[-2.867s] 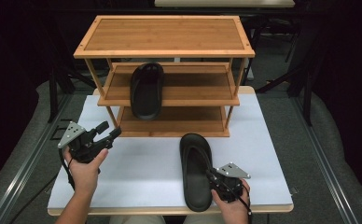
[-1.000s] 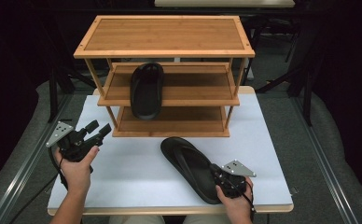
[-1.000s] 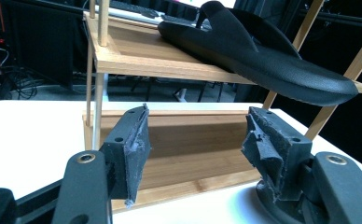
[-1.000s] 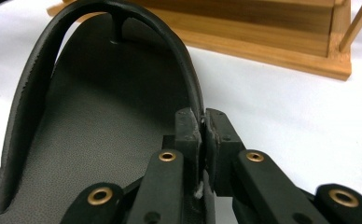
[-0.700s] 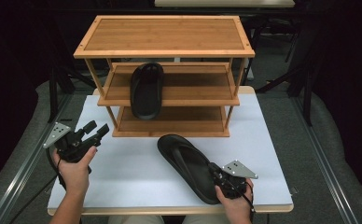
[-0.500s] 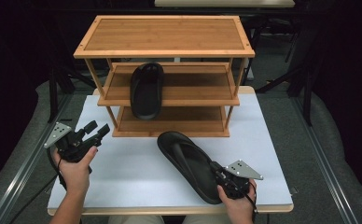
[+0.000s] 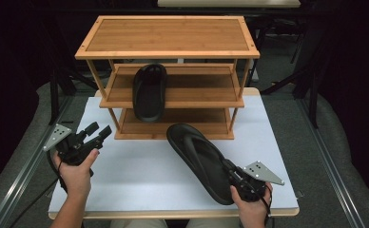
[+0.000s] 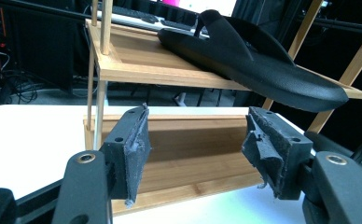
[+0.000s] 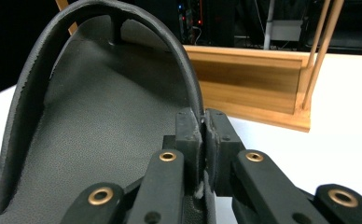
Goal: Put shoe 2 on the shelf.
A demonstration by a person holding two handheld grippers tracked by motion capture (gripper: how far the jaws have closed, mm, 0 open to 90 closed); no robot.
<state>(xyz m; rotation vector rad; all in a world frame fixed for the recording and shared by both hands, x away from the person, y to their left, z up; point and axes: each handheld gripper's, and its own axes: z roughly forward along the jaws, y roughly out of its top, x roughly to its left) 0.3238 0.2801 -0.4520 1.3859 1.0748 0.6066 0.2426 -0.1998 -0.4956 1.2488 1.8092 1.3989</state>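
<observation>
While the high view looks down on the white bench (image 7: 140, 175), the right claw (image 7: 231, 173) is clenched on the heel edge of a black flip-flop (image 7: 199, 159), which lies slanted across the bench with its toe end pointing toward the foot of the bamboo shoe rack (image 7: 168, 40). A second flip-flop (image 7: 149, 92) rests on the rack's middle shelf, its end jutting over the front edge. The left claw (image 7: 98, 131) sits well apart at the bench's left side, held in a hand (image 7: 75, 171), with its jaws spread and nothing between them.

From the left gripper view, the two worn pads (image 8: 137, 144) stand wide apart, framing the rack's lowest shelf (image 8: 193, 158), with the shelved flip-flop (image 8: 258, 60) overhanging above.

From the right gripper view, the jaws are pinched tight on the thin rim of the grasped flip-flop (image 9: 90, 112), whose strap (image 9: 123, 21) arches up ahead; the rack's bottom rail (image 9: 254, 88) stands beyond on the bench.
</observation>
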